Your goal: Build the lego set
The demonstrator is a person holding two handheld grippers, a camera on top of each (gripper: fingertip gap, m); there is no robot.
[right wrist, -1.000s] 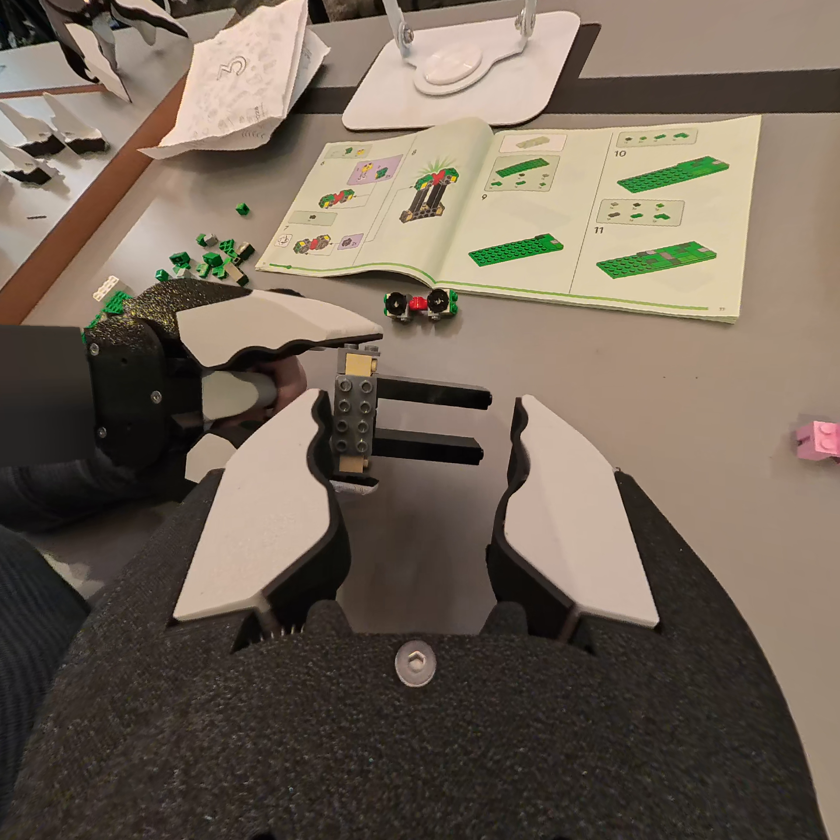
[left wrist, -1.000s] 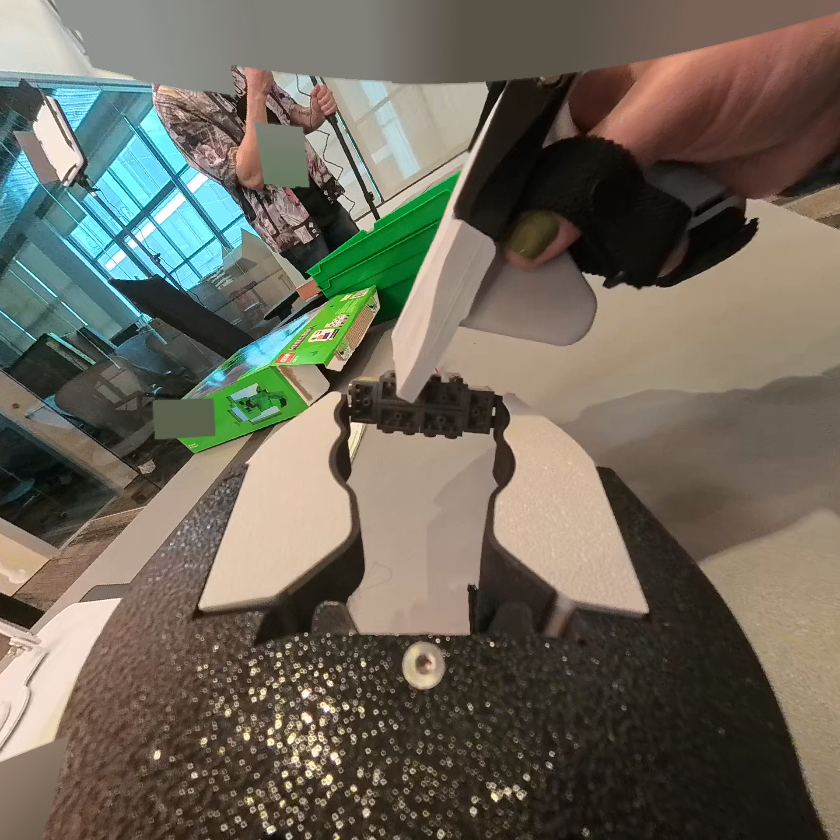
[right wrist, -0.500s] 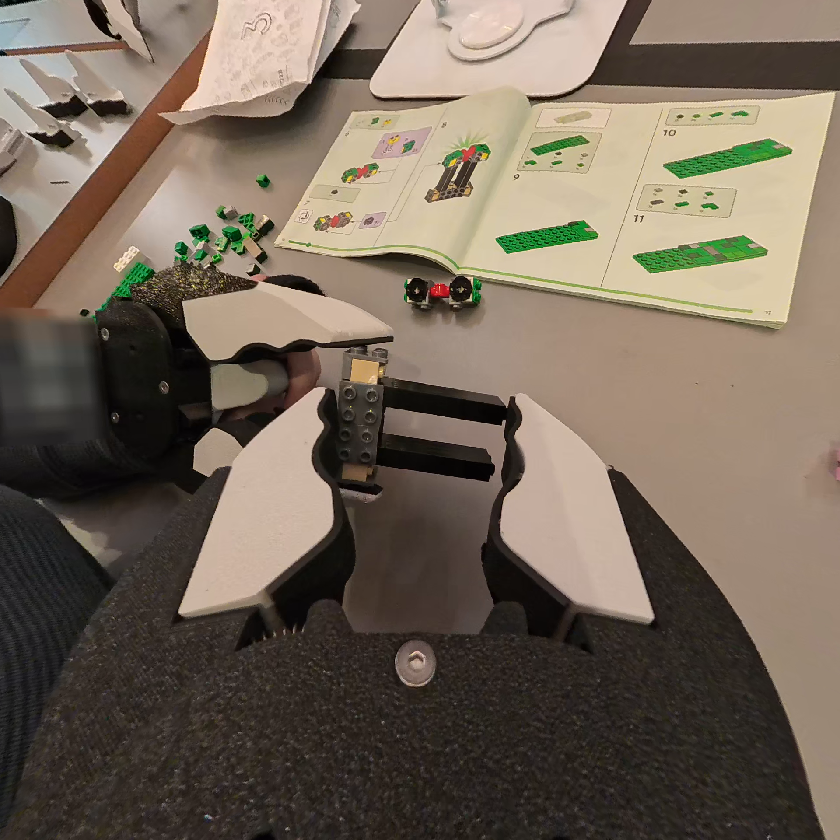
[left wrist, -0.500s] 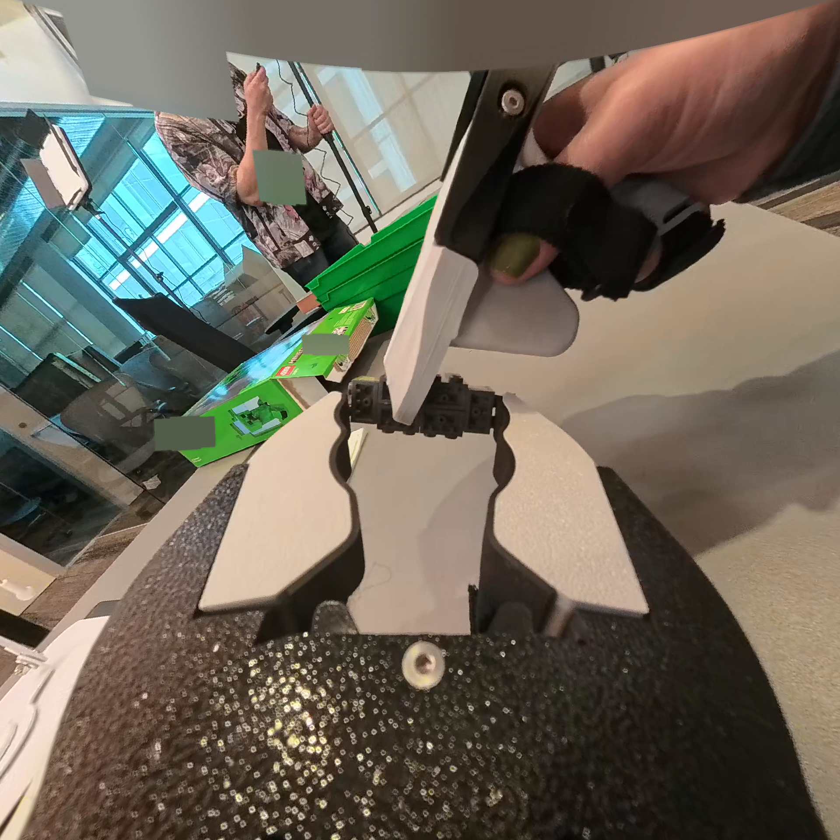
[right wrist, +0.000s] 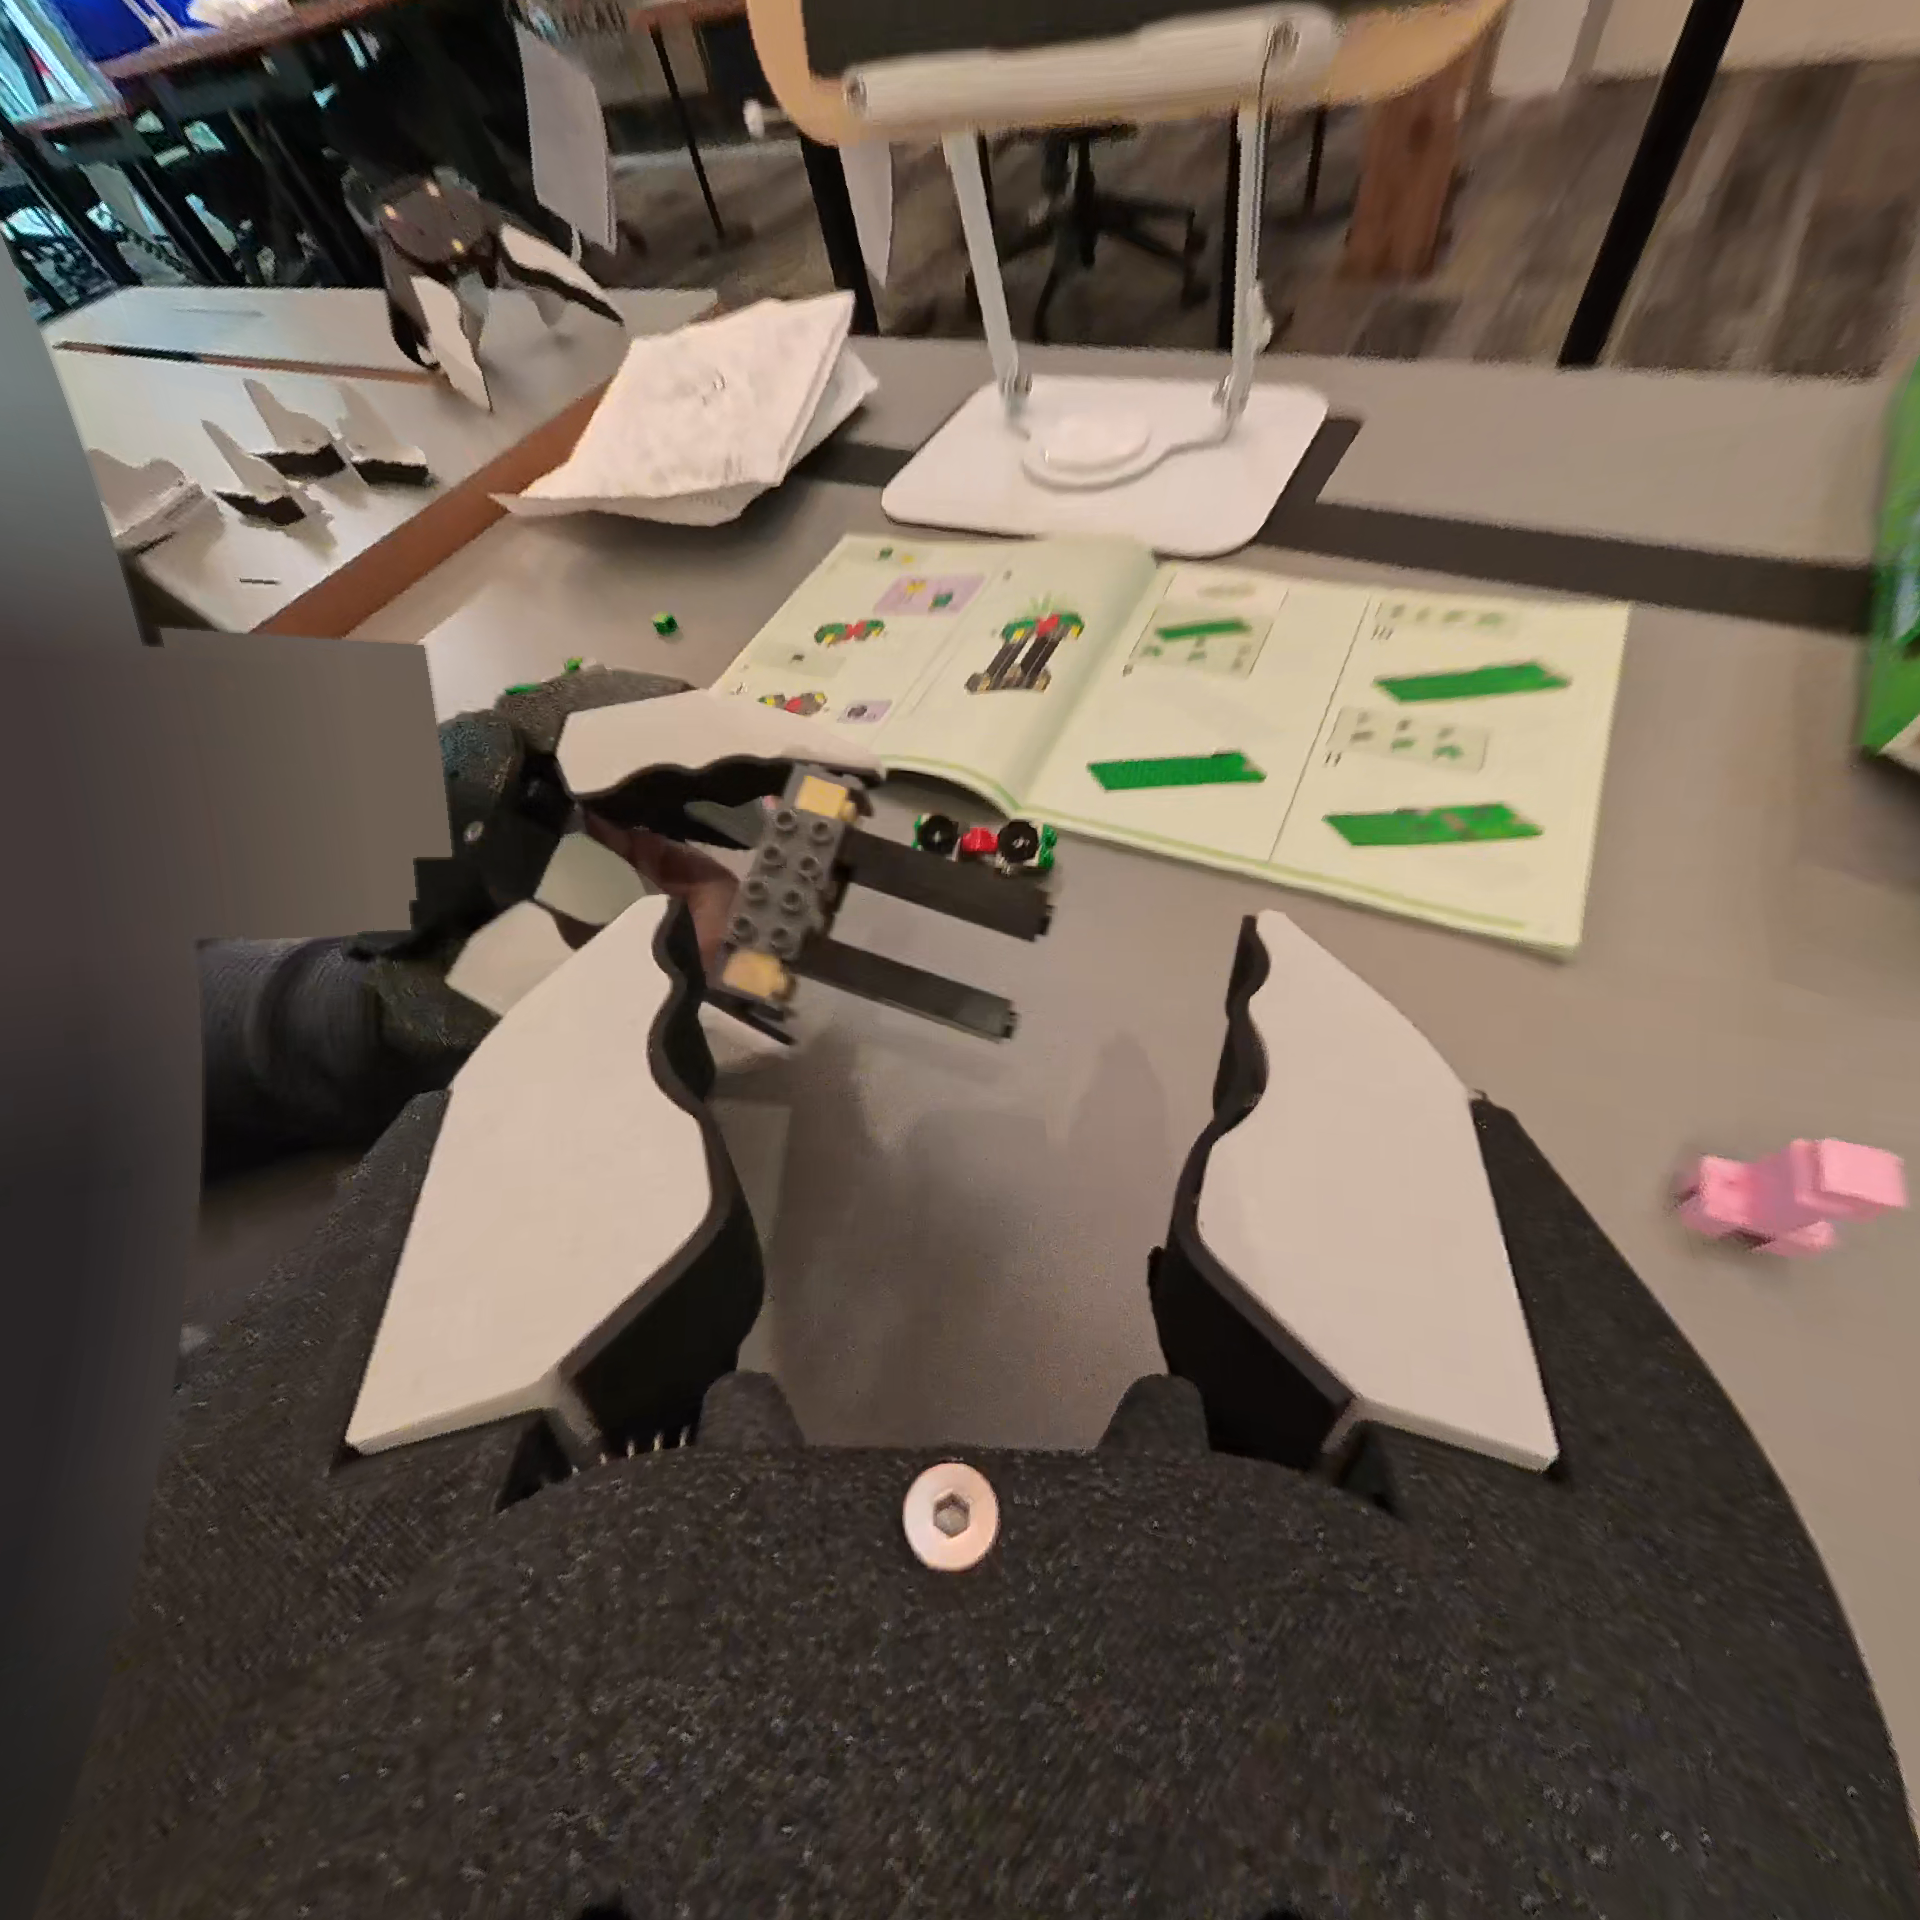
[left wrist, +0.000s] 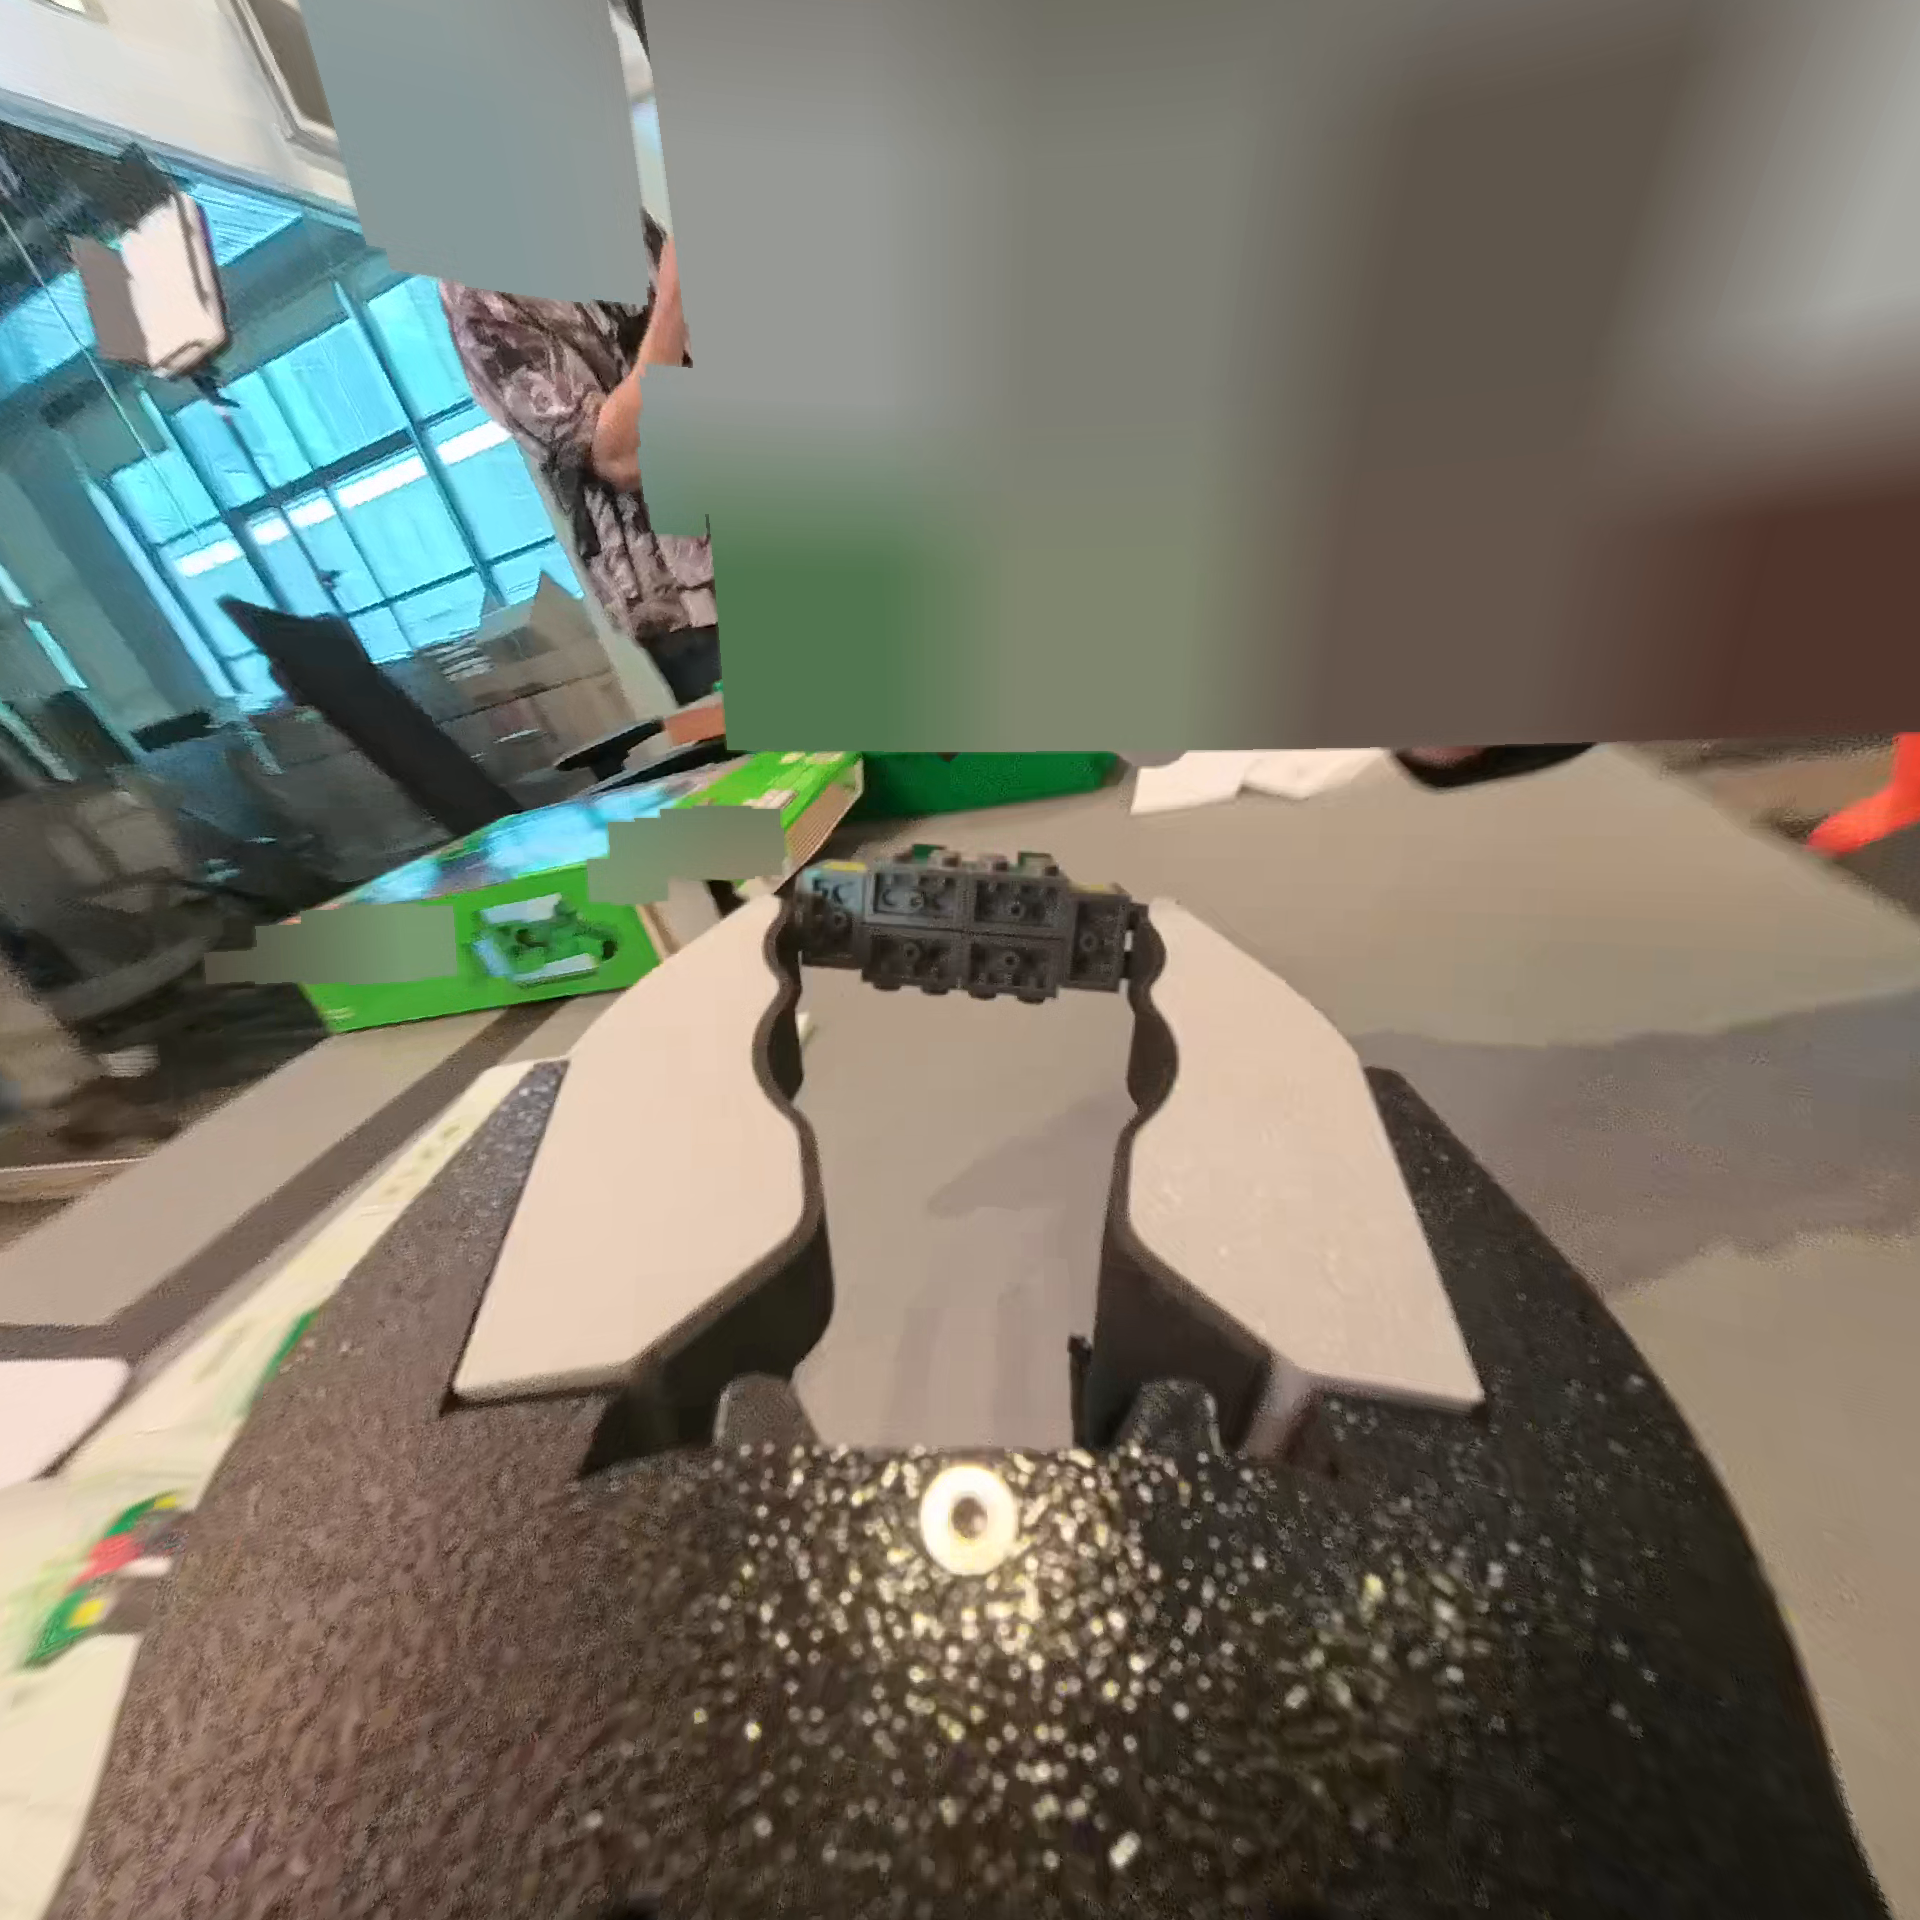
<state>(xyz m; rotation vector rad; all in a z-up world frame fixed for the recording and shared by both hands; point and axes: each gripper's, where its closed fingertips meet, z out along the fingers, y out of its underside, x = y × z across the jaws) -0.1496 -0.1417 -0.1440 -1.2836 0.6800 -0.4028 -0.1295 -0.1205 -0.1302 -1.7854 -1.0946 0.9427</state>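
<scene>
Left gripper (left wrist: 961, 935) is clamped on the dark grey lego assembly (left wrist: 966, 928), fingertips pressing its two ends, held above the grey table (left wrist: 1558, 935). In the right wrist view the same assembly (right wrist: 790, 894) shows a grey studded block with tan pieces at both ends and two black beams pointing toward 3 o'clock.

Right gripper (right wrist: 951, 987) has its fingers spread wide with nothing between them; the assembly sits at 10 o'clock, just off its left fingertip.

Open instruction booklet (right wrist: 1299, 717) lies at 1 o'clock. Small black-and-red sub-build (right wrist: 982, 836) rests just before the booklet's near edge. Pink brick figure (right wrist: 1792, 1200) at 3 o'clock. Green set box (left wrist: 499, 914) at 10 o'clock in the left wrist view.
</scene>
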